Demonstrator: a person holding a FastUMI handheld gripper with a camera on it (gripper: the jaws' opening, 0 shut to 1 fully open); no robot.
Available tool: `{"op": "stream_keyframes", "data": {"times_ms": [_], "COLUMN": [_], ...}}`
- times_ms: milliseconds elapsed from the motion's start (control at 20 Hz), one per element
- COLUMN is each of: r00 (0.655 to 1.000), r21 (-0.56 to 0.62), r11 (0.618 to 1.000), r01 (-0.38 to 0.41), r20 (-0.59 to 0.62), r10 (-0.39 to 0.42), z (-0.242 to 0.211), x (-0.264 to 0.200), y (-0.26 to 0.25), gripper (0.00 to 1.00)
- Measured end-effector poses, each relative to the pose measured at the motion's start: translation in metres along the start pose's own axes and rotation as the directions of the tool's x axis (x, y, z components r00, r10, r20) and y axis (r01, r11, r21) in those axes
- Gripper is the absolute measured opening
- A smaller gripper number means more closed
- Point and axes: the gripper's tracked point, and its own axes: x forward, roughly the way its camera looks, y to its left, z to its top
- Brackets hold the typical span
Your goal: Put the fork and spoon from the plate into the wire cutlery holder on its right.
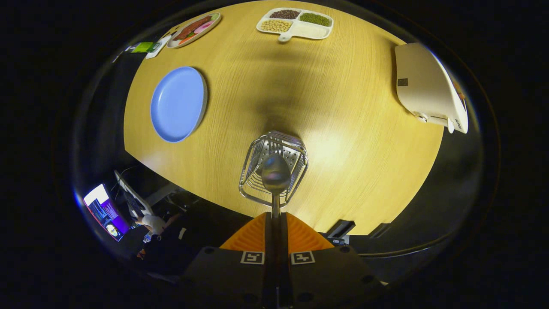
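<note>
My gripper (276,219) is shut on the handle of a metal spoon (276,174), whose bowl sticks out straight ahead of the fingers. The spoon's bowl hangs directly above the open top of the wire cutlery holder (257,161), which stands on the wooden table below. A blue plate (178,104) lies on the table to the left of the holder, beyond the fingers, with nothing on it. I cannot make out a fork inside the holder.
A white divided tray (296,23) with beans sits at the far side of the table (351,128). A plate of food (194,29) lies at the far left. A white appliance (429,92) sits at the right. A screen (105,212) glows below the table's near left edge.
</note>
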Motion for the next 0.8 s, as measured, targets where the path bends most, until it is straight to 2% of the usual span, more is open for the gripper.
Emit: {"op": "stream_keyframes", "data": {"times_ms": [300,600,700,800], "r00": [0.998,1.0,1.0,0.996], "r21": [0.005,-0.011,-0.036,-0.048], "r11": [1.0,1.0,0.999,0.999], "r01": [0.023,0.019,0.018,0.007], "r20": [-0.058,-0.019,0.024,0.093], "r10": [-0.023,-0.019,-0.017,-0.003], "z": [0.016,0.024,0.023,0.023], "x": [0.016,0.017,0.018,0.01], "y": [0.002,0.005,0.005,0.008], "gripper": [0.08,0.11,0.17,0.31]}}
